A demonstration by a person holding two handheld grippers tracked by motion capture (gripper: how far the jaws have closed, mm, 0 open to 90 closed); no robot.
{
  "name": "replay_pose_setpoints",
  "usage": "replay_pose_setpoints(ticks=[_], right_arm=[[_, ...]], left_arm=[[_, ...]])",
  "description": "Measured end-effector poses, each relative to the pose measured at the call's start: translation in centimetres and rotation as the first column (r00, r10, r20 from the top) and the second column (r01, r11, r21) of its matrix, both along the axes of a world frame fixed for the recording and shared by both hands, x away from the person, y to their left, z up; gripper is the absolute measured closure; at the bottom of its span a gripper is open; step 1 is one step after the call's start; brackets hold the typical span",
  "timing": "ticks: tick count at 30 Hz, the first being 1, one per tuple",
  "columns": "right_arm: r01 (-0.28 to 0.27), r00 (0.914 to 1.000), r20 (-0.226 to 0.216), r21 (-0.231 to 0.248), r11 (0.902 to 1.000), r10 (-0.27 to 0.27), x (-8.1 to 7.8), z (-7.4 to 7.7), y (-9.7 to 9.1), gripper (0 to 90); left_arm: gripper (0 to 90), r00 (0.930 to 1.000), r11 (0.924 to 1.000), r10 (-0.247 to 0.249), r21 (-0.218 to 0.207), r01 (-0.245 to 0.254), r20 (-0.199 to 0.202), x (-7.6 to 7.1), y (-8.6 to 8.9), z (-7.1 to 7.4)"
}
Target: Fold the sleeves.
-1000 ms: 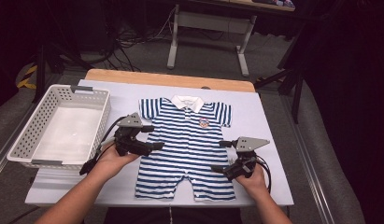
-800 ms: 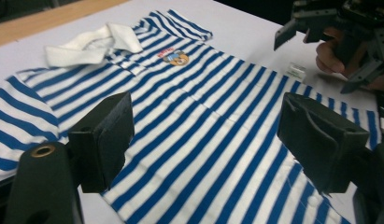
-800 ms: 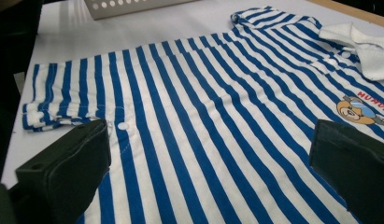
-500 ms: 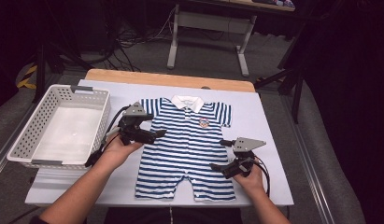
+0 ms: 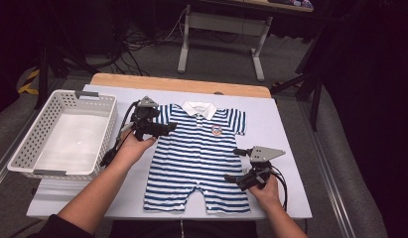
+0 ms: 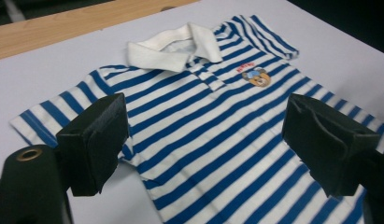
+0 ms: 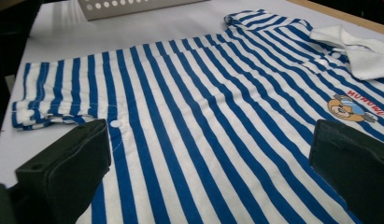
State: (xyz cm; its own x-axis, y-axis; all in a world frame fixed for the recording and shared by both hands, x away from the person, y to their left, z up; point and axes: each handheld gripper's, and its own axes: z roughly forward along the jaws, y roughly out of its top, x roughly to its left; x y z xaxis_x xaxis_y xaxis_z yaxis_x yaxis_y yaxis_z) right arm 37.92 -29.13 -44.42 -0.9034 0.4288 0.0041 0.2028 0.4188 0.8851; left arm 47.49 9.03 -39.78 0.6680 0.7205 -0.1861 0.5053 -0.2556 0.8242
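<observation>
One striped romper (image 5: pixel 199 158) lies flat mid-frame on the white surface (image 5: pixel 286 129). The left claw (image 5: pixel 167 129), spread and just opening wider, hovers at its upper-left sleeve; the right claw (image 5: pixel 230 179), spread too, seems to sit near the lower hem. Pinching one layer too shallowly could bunch the fabric or drag it askew.

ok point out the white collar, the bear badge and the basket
white collar (image 6: pixel 173 46), left gripper view, on its left flap
bear badge (image 7: pixel 351 108), right gripper view, on the bear's face
basket (image 5: pixel 108 126), high view, on its right wall
</observation>
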Motion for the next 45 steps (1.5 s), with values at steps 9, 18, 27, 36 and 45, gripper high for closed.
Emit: replay_pose_setpoints(ticks=[9,18,27,36,45], right_arm=[[0.019,0.9998,0.004,-0.003,0.9998,-0.019,-0.1,0.1,-0.1,0.0],[0.047,0.9984,0.030,0.015,0.9988,-0.048,-0.2,0.3,-0.5,0.0],[0.101,0.9944,0.030,0.001,0.9949,-0.101,-0.1,0.1,-0.3,0.0],[0.083,0.9962,0.024,-0.001,0.9965,-0.083,-0.2,0.2,-0.2,2.8],[0.067,0.9975,0.024,-0.004,0.9978,-0.067,-0.3,0.2,-0.1,6.9]], left_arm=[[19.3,0.9937,0.9942,0.107,-0.006,-0.108,-0.033,2.0,0.0,-0.7],[21.2,0.9745,0.9747,0.223,0.023,-0.222,-0.026,3.7,0.2,-1.5],[29.6,0.9443,0.9385,0.327,0.130,-0.320,-0.038,5.2,0.7,-3.3],[36.8,0.9205,0.9140,0.381,0.184,-0.362,-0.085,6.2,1.3,-4.7],[51.2,0.9027,0.8965,0.406,0.253,-0.364,-0.141,6.8,1.5,-5.8]])
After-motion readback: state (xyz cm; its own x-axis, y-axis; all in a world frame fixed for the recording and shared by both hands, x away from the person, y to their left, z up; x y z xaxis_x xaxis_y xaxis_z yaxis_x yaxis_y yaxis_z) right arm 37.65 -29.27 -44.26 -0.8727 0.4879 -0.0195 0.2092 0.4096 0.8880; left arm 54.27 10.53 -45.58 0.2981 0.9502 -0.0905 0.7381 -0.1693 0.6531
